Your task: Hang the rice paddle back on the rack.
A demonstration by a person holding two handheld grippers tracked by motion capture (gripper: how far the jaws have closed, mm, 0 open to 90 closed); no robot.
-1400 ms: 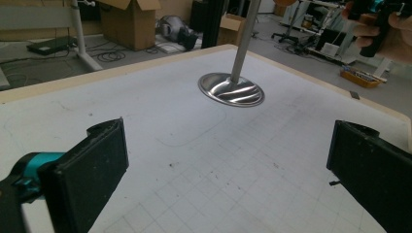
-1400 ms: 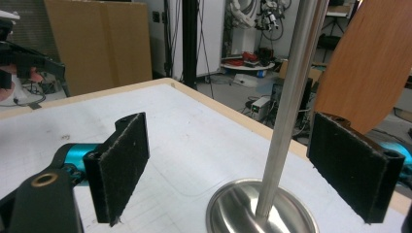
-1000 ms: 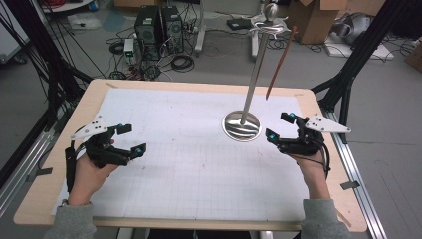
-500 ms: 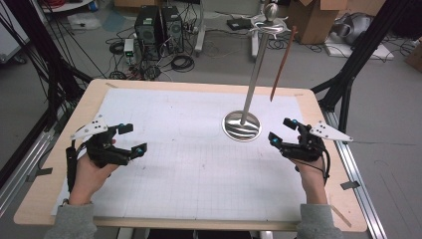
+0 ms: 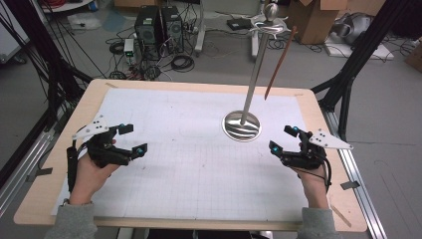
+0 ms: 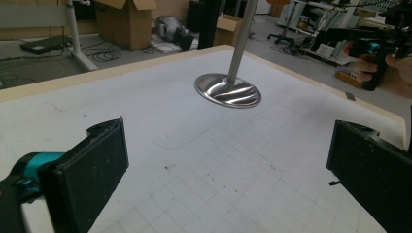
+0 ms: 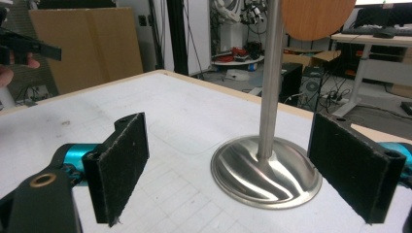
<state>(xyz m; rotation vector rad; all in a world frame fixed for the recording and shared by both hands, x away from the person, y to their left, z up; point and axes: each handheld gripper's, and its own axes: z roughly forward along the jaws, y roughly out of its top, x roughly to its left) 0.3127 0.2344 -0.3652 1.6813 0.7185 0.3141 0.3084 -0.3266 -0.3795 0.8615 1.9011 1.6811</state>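
A steel stand with a round base (image 5: 241,125) and a tall pole (image 5: 255,69) rises from the white gridded mat (image 5: 189,164). A thin brown strip (image 5: 278,59) hangs from the hooks at its top. My left gripper (image 5: 135,139) hovers open over the mat's left side, far from the stand. My right gripper (image 5: 281,138) is open just right of and nearer than the base. In the right gripper view the base (image 7: 266,170) and pole (image 7: 269,73) stand beyond the gripper (image 7: 238,165), between its wide-apart jaws. In the left gripper view the open gripper (image 6: 228,179) faces the base (image 6: 228,91) from a distance.
The wooden table (image 5: 59,149) borders the mat on all sides. Black frame posts (image 5: 353,55) stand at its corners. Computers, cables (image 5: 154,30) and cardboard boxes (image 5: 318,20) lie on the floor behind. The other hand's gripper (image 6: 369,46) shows far right in the left gripper view.
My right gripper has drawn back toward the near edge, a little away from the stand's base. The left gripper has hardly moved. Both stay open.
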